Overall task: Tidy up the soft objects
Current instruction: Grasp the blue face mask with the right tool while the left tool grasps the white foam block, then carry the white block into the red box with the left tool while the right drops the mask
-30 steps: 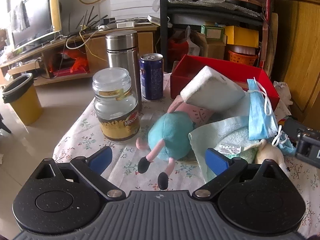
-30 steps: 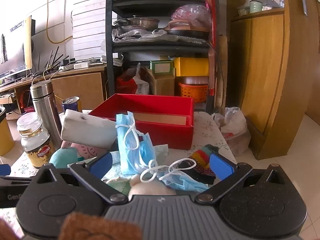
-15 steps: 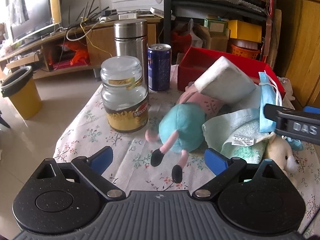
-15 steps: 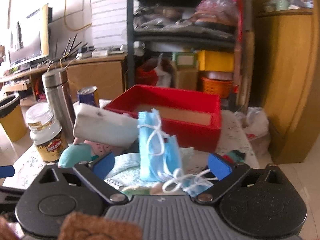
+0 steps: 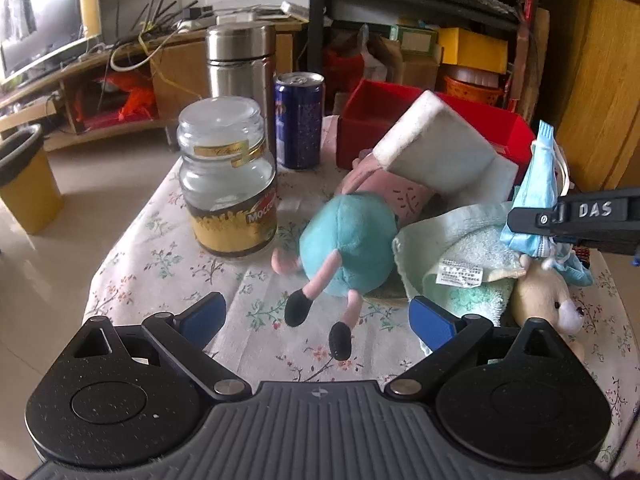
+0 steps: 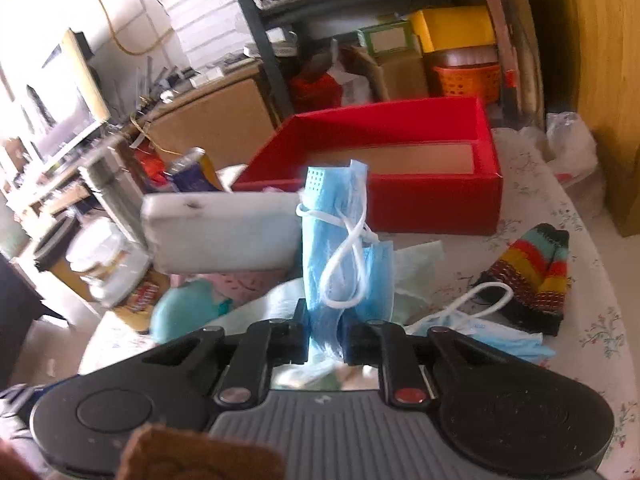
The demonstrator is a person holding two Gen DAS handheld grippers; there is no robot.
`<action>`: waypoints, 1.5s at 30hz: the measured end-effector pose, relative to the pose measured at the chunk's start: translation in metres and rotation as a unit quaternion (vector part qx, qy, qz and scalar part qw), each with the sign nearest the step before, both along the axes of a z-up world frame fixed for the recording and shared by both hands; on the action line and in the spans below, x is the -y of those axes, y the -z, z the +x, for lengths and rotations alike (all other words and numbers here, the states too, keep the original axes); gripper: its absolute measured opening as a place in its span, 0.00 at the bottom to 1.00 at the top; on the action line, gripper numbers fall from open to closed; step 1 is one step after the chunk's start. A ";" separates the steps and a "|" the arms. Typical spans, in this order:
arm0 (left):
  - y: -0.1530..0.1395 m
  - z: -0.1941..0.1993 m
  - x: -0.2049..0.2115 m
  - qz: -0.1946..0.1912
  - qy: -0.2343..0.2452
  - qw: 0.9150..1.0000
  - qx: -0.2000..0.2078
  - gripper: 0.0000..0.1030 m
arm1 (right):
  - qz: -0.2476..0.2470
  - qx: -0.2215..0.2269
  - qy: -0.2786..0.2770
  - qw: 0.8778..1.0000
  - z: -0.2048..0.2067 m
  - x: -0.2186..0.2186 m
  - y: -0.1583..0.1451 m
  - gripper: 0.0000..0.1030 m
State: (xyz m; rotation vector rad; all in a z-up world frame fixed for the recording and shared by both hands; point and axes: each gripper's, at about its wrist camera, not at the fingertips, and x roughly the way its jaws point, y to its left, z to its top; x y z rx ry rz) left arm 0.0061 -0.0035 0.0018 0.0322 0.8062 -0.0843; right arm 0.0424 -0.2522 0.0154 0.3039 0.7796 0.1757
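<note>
While clamped, one mask point(image 6: 344, 240), two grippers point(image 6: 326, 340).

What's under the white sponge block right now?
The white sponge block leans on the pink and teal plush toy, its far end toward the red box. Whatever lies beneath its underside is hidden.

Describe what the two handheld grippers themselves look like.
Both are matte black plastic with round pivot discs, silver pins and a ribbed grey centre. The left gripper has blue finger pads. The right gripper shows white "DAS" lettering and a red pin.
</note>
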 end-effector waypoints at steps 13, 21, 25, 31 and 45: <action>-0.003 -0.001 0.029 0.009 0.095 0.995 0.019 0.88 | 0.064 0.034 0.009 0.997 -0.024 0.031 -0.035 0.06; -0.034 0.023 0.055 0.089 0.194 0.968 0.132 0.94 | 0.081 0.027 0.016 0.996 -0.036 0.048 -0.034 0.06; -0.029 0.039 0.064 0.130 0.223 0.954 0.150 0.94 | 0.082 0.021 0.013 0.996 -0.035 0.050 -0.033 0.06; -0.018 0.058 0.073 0.135 0.260 0.944 0.151 0.90 | 0.089 0.010 0.005 0.996 -0.034 0.048 -0.028 0.07; -0.020 0.075 0.055 0.023 0.236 0.971 0.021 0.29 | 0.089 0.017 0.001 0.996 -0.035 0.042 -0.033 0.07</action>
